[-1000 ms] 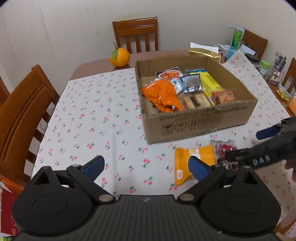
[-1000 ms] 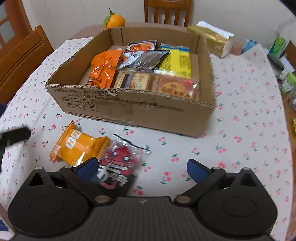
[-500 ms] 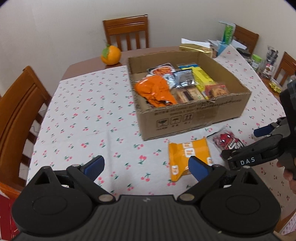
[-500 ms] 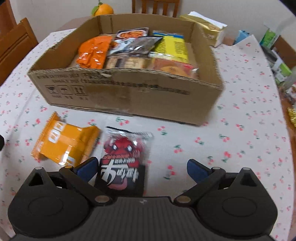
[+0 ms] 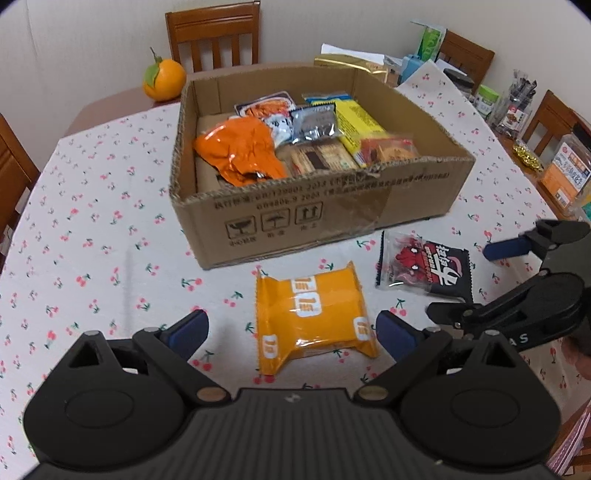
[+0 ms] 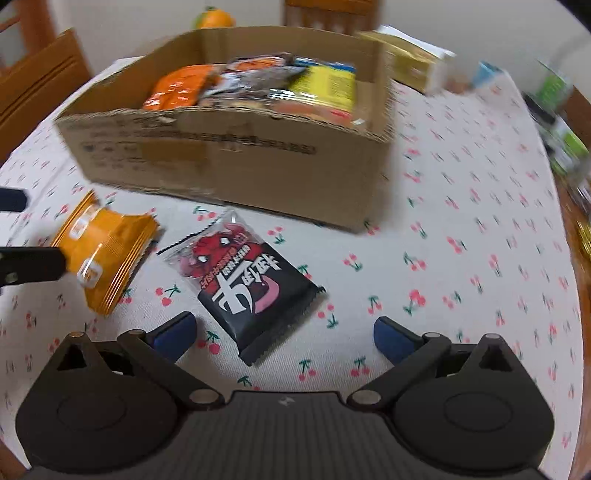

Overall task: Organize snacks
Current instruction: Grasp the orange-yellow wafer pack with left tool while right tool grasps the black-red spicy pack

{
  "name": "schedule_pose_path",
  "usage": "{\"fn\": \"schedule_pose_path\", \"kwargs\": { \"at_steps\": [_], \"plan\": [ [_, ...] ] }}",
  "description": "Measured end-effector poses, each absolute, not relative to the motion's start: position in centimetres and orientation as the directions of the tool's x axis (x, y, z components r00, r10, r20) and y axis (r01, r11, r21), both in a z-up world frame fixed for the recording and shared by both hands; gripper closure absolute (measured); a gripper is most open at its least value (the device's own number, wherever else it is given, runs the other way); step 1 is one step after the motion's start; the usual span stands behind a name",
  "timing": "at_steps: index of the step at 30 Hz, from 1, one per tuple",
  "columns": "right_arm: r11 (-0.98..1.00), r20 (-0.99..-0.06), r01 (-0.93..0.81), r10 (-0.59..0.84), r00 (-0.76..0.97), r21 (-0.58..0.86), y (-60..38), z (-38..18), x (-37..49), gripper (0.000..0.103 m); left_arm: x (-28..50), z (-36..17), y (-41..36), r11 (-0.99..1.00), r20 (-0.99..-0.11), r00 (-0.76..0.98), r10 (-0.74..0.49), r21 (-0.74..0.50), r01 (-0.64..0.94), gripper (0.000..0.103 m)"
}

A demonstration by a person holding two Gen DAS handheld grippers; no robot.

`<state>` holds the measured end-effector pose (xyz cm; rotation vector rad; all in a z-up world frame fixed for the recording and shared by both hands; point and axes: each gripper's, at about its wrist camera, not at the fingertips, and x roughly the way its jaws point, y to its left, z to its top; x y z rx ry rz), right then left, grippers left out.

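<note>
An orange snack packet (image 5: 314, 314) lies on the cherry-print tablecloth in front of the cardboard box (image 5: 332, 221). My left gripper (image 5: 291, 334) is open, with its fingers on either side of the packet's near end. A black and red snack packet (image 6: 243, 280) lies to the right of it. My right gripper (image 6: 284, 332) is open just above that packet's near corner. The box holds several snack packets. In the left wrist view the black and red packet (image 5: 424, 266) and the right gripper (image 5: 491, 288) show at the right.
An orange fruit (image 5: 164, 79) sits behind the box. A gold box (image 5: 351, 64), cartons and jars (image 5: 509, 107) crowd the table's far right. Wooden chairs (image 5: 212, 33) stand around the table. The table edge runs close on the right.
Both grippers have moved forward and down toward the two packets on the cloth. The right gripper has swung so the black and red packet now lies between its fingers. Both stay open.
</note>
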<state>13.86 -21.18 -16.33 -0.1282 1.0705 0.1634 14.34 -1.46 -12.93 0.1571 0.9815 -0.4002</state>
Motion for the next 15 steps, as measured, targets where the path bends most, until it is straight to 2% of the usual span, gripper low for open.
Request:
{"fn": "schedule_pose_path", "kwargs": {
  "at_steps": [7, 15],
  "plan": [
    [0.947, -0.869, -0.321, 0.141, 0.474, -0.021, -21.2, -16.5, 14.8, 0.000, 14.7, -14.2, -2.6, 0.931, -0.838, 0.494, -0.232, -0.044, 0.363, 0.006],
    [0.926, -0.860, -0.378, 0.176, 0.479, -0.021, -21.5, -16.5, 14.7, 0.000, 15.3, -15.0, -3.6, 0.947, -0.841, 0.504, -0.198, -0.032, 0.319, 0.006]
  ]
}}
